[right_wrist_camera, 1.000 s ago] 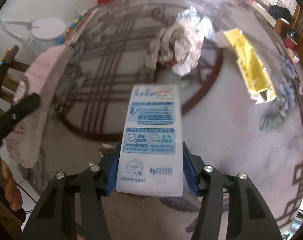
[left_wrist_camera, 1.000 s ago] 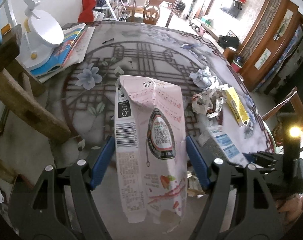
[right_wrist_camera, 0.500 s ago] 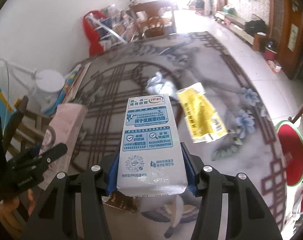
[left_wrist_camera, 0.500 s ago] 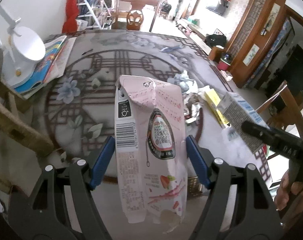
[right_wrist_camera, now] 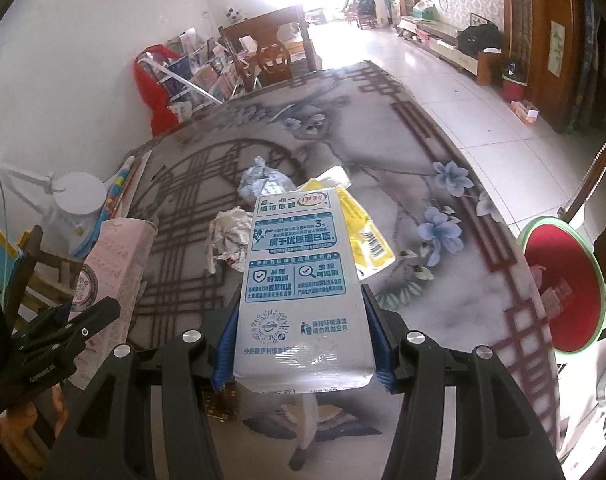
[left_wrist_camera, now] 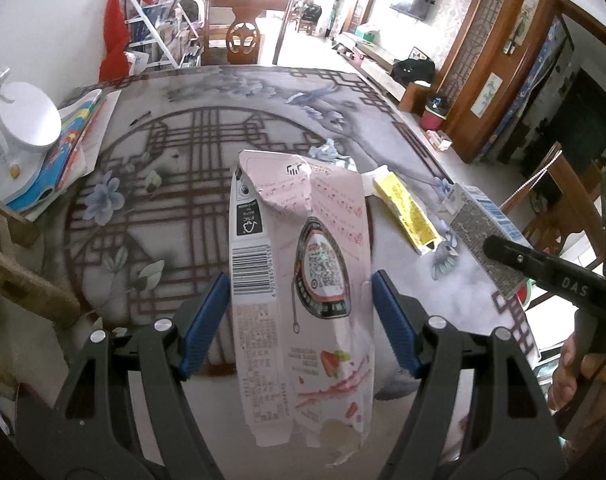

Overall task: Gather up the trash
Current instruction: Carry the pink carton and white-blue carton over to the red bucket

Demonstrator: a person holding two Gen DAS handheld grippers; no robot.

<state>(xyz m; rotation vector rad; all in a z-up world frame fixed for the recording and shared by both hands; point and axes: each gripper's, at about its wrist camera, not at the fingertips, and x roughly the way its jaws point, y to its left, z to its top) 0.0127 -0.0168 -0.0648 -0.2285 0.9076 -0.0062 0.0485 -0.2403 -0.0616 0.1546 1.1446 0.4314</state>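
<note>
Grippers first: the left gripper [left_wrist_camera: 299, 312] has its blue pads set fairly wide against the sides of a crumpled pink strawberry-printed drink carton [left_wrist_camera: 303, 280], gripped low down and raised above the worktop [left_wrist_camera: 191, 128]; the right gripper [right_wrist_camera: 301, 344] is closed to a narrower gap on a white-and-blue rectangular milk carton [right_wrist_camera: 299, 276], also lifted clear of the surface. So two pieces of trash are in hand but, as far as can be seen, not yet dropped anywhere. Beyond the held cartons, more rubbish lies on the patterned grey worktop: a flattened yellow carton [right_wrist_camera: 367, 240], a crumpled white-and-red paper wad [right_wrist_camera: 229, 236] and a scrunched bluish-white wrapper [right_wrist_camera: 263, 182], all close together near the middle. A red bin with a green rim [right_wrist_camera: 559, 284] stands on the floor off the worktop's right edge, and appears to hold something already. In my judgement the task is partway through: both cartons need binning, then three pieces remain to gather.
</note>
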